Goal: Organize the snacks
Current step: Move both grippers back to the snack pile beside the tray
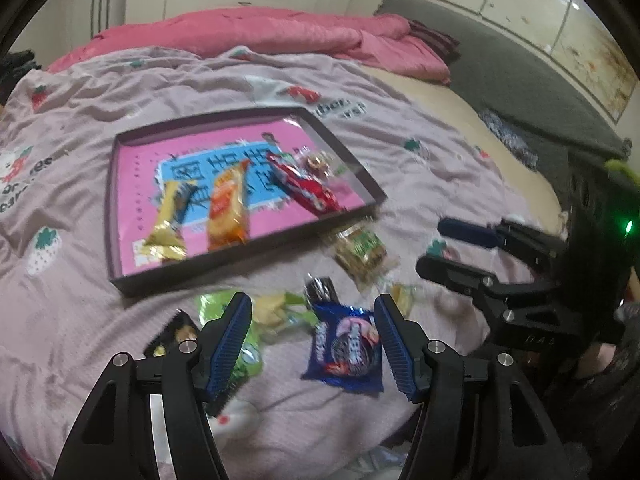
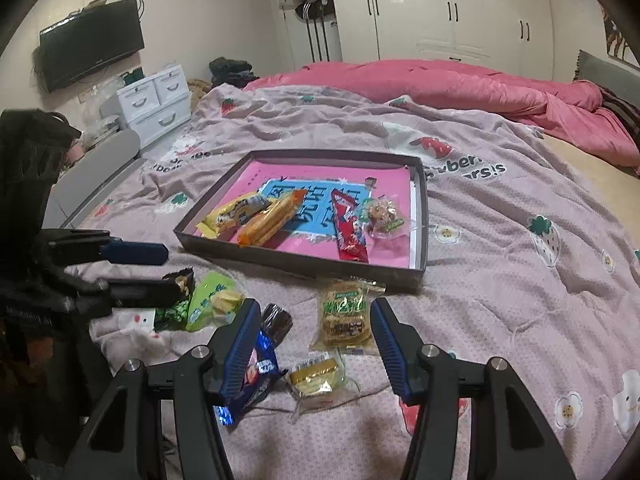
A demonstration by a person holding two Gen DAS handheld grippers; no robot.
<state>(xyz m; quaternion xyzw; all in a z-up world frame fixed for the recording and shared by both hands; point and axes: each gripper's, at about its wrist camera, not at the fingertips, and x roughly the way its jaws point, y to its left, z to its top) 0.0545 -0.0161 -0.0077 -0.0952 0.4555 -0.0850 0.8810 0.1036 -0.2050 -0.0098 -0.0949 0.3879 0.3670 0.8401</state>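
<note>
Behind the released right gripper (image 2: 312,344), the blue cookie pack (image 2: 256,376) is half hidden; left gripper (image 1: 314,340) released too.

Left claw (image 1: 314,344) gapes empty above the blue snack packet (image 1: 346,350).

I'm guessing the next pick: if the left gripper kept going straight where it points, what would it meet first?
Probably the blue cookie packet, lying on the blanket between the open left gripper's fingers; depth is uncertain.

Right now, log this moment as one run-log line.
stage: picking next snack | left gripper: open, empty, above blue cookie packet | right gripper: open, empty | tray: four snacks | blanket: loose snacks remain
</note>
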